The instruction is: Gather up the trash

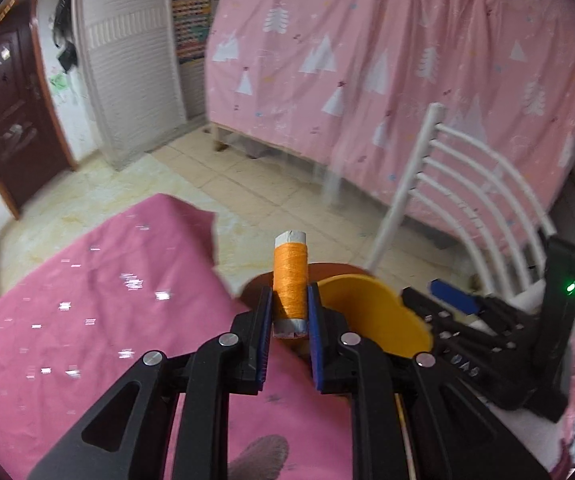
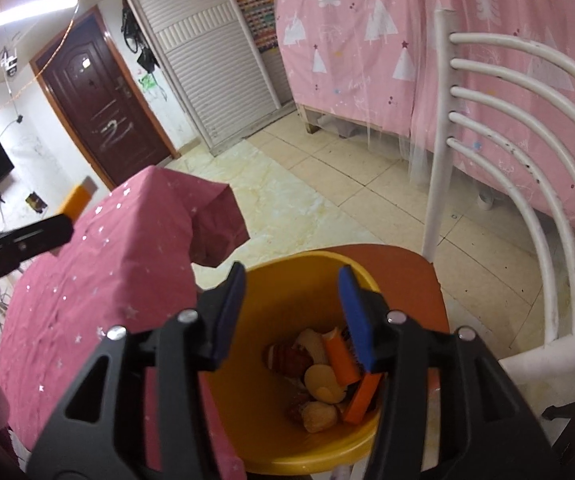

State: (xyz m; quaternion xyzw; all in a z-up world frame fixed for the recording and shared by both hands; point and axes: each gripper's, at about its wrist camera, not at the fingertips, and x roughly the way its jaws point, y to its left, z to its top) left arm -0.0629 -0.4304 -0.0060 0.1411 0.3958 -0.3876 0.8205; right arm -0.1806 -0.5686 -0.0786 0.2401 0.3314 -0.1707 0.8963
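The left tool [image 1: 290, 312] is clamped on a spool of orange thread with a pale cardboard core [image 1: 290, 288], the spool standing upright between the two blue-padded fingers [image 1: 264, 320], gripped around its lower half with the top end sticking up free. It hangs above the edge of a table covered in a pink cloth sprinkled with small silver stars [image 1: 87, 300], just left of the round yellow plastic bin [image 1: 383, 316].

The right tool [image 2: 291, 312] hovers directly over that yellow bin [image 2: 283, 280], its fingers [image 2: 357, 320] spread apart with nothing between them. Down inside the bin lie several pale seashells [image 2: 321, 380], a reddish-brown striped shell [image 2: 287, 360] and two orange rectangular sticks [image 2: 363, 396], all heaped together at the bottom. The bin sits on the reddish-brown seat of a white metal chair with curved back bars [image 2: 527, 152], pushed right up against the table corner, where the cloth [image 2: 99, 264] droops over in a fold.

From the right side the left tool [image 2: 19, 244] shows at the far left edge over the cloth, the orange spool [image 2: 77, 200] angled up from its tip.

Behind everything hangs a pink curtain printed with white trees [image 1: 387, 60], beside a white slatted panel [image 1: 127, 68] and a dark brown door [image 2: 99, 96], above a beige tiled floor [image 2: 327, 184].
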